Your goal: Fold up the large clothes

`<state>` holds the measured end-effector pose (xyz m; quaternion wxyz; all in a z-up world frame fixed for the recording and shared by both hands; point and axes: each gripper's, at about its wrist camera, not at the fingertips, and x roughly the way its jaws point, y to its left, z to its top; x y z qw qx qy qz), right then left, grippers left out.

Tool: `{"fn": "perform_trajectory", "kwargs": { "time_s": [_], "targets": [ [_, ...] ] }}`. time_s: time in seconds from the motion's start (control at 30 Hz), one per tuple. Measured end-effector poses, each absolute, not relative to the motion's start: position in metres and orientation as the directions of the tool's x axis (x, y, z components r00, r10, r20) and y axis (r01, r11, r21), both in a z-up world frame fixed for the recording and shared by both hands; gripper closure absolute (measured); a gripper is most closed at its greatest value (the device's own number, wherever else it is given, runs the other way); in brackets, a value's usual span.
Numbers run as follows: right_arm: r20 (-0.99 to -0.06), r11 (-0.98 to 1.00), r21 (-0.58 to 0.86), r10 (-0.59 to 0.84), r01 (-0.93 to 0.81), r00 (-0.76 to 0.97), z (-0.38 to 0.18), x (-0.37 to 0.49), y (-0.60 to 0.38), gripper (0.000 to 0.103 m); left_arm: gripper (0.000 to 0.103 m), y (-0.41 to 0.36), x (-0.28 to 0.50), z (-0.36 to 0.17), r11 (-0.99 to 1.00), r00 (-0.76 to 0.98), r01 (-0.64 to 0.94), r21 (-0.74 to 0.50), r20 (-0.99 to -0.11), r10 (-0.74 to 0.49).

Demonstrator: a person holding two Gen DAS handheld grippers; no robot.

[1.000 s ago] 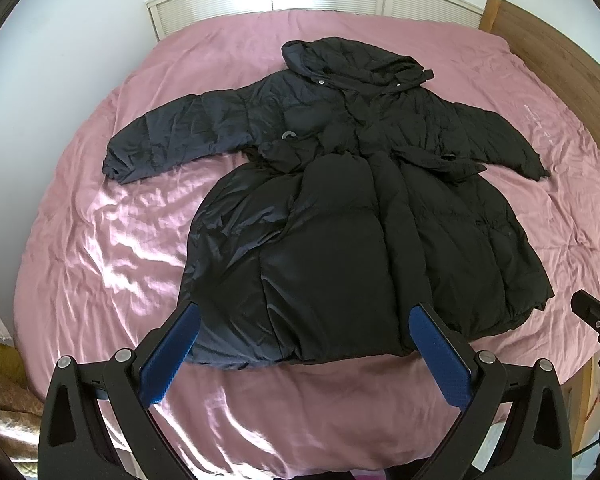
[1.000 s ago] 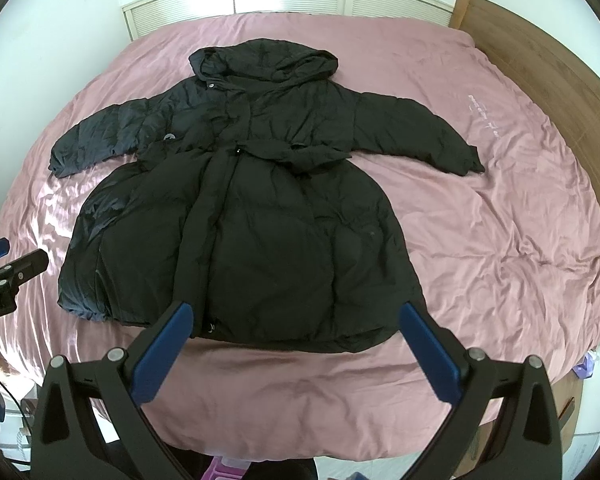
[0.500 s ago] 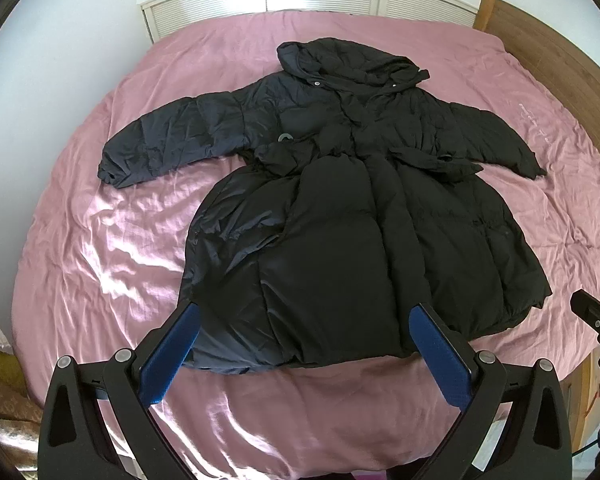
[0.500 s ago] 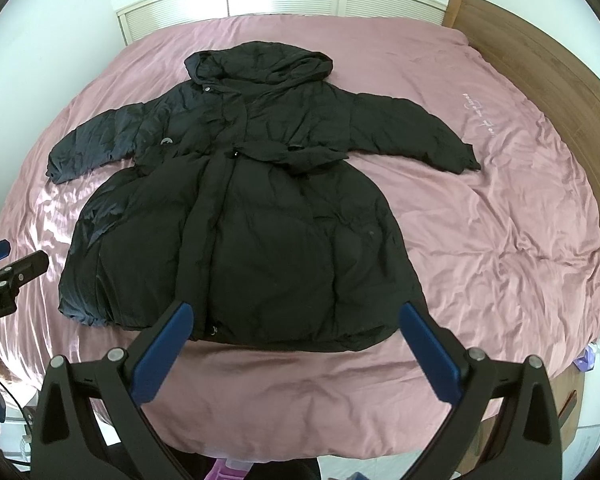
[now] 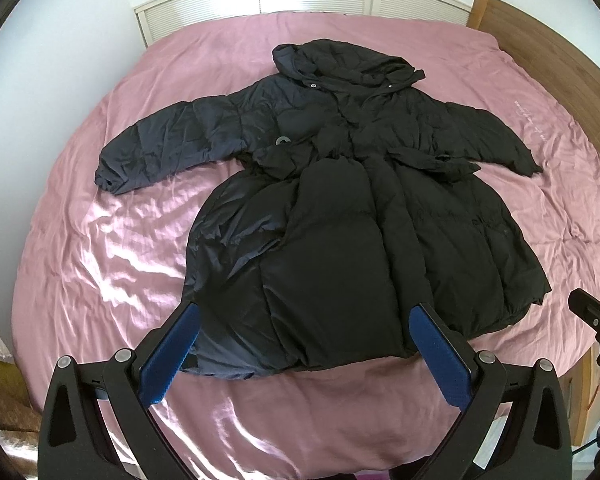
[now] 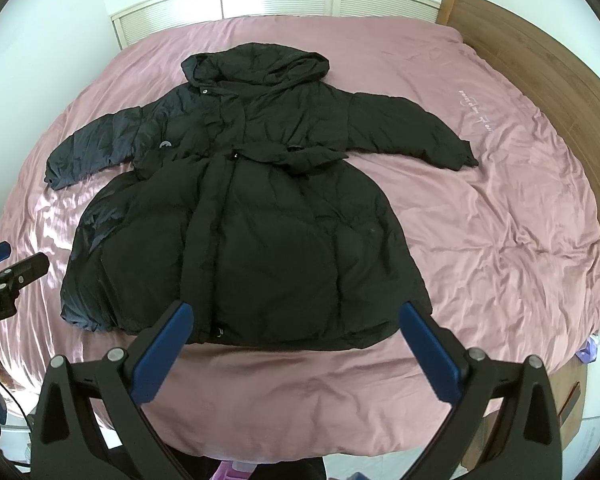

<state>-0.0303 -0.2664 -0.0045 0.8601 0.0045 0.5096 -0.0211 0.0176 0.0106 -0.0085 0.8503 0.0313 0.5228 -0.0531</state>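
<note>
Pink bed (image 5: 100, 264) ahead of both grippers; black coat (image 5: 340, 240) spread flat, sleeves out, unfolded; left gripper (image 5: 304, 344) and right gripper (image 6: 296, 340) agape, empty; every fold remains.

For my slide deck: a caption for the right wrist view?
Open right claw poised over a black hooded coat spread flat on a pink bed.

We look from the bed's (image 5: 100, 264) near edge toward its far end; both views share the coat (image 6: 260, 240).
</note>
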Motion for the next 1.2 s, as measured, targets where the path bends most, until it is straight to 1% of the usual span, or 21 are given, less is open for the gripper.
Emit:
{"fn": "perform_trajectory", "kwargs": {
  "time_s": [0.57, 0.67, 0.83, 0.93, 1.03, 1.1, 1.2],
  "targets": [
    [-0.876, 0.997, 0.003, -0.036, 0.081, 0.481, 0.001, -0.029, -0.256, 0.000, 0.001, 0.030, 0.037, -0.011, 0.993, 0.435, 0.118, 0.009, -0.899, -0.044],
    [-0.873, 0.995, 0.019, -0.031, 0.098, 0.486, 0.005, -0.028, -0.260, 0.000, 0.001, 0.033, 0.046, -0.014, 0.993, 0.417, 0.118, 0.008, -0.908, -0.043],
    [-0.871, 0.988, 0.045, -0.032, 0.145, 0.489, 0.009, -0.021, -0.284, 0.000, 0.001, 0.029, 0.056, -0.014, 0.990, 0.448, 0.138, 0.028, -0.893, -0.038],
    [-0.868, 0.979, 0.095, -0.007, 0.179, 0.497, 0.005, -0.004, -0.311, 0.000, 0.001, 0.023, 0.064, -0.014, 0.988, 0.457, 0.151, 0.030, -0.888, -0.043],
    [-0.855, 0.960, 0.174, 0.036, 0.221, 0.518, -0.006, 0.019, -0.347, 0.000, 0.002, 0.015, 0.074, -0.017, 0.987, 0.452, 0.150, 0.063, -0.892, -0.012],
    [-0.845, 0.939, 0.240, 0.077, 0.246, 0.529, -0.017, 0.043, -0.376, 0.000, 0.004, 0.013, 0.082, -0.019, 0.990, 0.435, 0.123, 0.068, -0.900, 0.007],
    [-0.838, 0.899, 0.314, 0.111, 0.305, 0.534, -0.042, 0.083, -0.424, 0.000, 0.004, 0.008, 0.096, -0.023, 0.996, 0.409, 0.074, 0.054, -0.912, 0.019]
  ]
}}
